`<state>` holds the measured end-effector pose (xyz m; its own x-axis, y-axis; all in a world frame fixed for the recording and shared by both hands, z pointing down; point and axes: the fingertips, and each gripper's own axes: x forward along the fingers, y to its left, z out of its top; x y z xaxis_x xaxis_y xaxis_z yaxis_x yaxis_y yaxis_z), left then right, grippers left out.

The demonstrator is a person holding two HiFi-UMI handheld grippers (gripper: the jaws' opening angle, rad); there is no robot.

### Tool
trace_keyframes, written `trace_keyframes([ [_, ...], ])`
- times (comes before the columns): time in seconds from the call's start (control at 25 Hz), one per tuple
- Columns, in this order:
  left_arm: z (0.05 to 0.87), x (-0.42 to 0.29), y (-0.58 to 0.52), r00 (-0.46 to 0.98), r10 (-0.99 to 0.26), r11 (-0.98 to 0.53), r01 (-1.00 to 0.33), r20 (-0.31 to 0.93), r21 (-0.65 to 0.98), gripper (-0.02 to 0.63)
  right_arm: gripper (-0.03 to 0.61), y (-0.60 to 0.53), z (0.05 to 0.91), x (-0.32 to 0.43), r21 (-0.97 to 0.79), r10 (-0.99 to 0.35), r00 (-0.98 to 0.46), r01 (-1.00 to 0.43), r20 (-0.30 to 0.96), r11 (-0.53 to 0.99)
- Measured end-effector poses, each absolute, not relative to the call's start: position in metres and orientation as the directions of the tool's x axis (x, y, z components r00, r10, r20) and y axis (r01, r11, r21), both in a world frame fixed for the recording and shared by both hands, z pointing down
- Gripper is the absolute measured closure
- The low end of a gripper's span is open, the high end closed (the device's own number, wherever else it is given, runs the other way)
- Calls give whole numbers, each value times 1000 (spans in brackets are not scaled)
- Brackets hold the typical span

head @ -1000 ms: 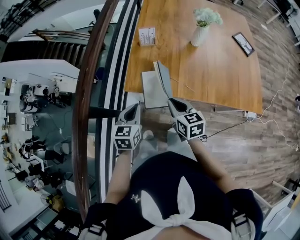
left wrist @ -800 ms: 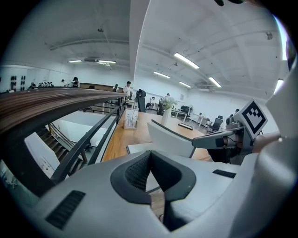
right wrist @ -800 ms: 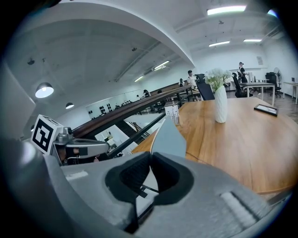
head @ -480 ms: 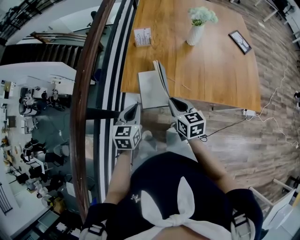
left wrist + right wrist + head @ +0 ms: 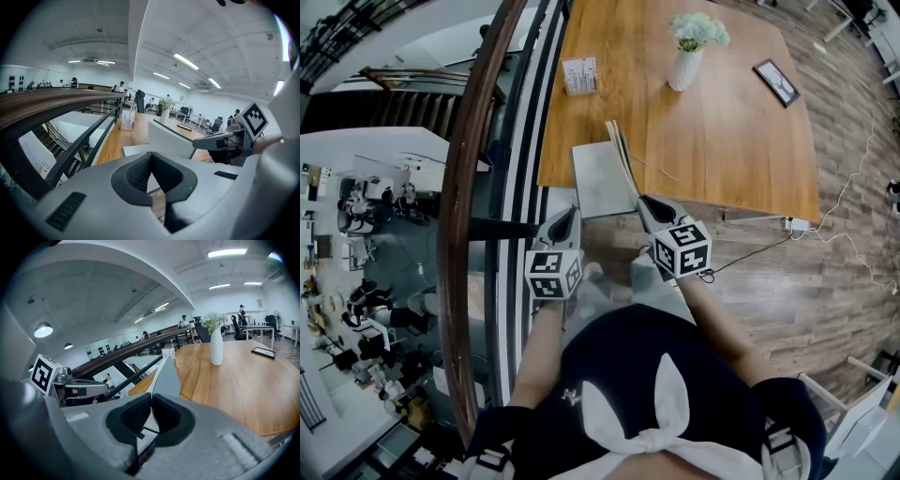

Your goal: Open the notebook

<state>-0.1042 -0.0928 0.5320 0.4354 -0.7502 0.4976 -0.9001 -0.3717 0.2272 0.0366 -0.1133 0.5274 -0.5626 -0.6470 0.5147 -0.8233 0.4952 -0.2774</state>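
Wooden table (image 5: 722, 141): grey notebook (image 5: 600, 183) lies at its near edge, beside the railing (image 5: 478, 187).
Cover (image 5: 622, 155): standing almost upright.
Right gripper (image 5: 643, 201): clamped on the cover's near edge.
Left gripper (image 5: 571, 213): jaws pressed together, empty, near the notebook's corner.

Bare wooden table (image 5: 731, 141) lies open right of the notebook's (image 5: 600, 178) raised cover, a railing (image 5: 464, 187) walls the left, and a vase (image 5: 684, 67) stands beyond.
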Motion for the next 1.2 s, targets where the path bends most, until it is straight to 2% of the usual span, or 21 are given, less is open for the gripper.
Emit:
trace_keyframes([
  [1.2,530,-75,-95,455,-736,-394,-890,502,230,597,558,-116,531,76,-279,-664,-531,-845,526,455],
])
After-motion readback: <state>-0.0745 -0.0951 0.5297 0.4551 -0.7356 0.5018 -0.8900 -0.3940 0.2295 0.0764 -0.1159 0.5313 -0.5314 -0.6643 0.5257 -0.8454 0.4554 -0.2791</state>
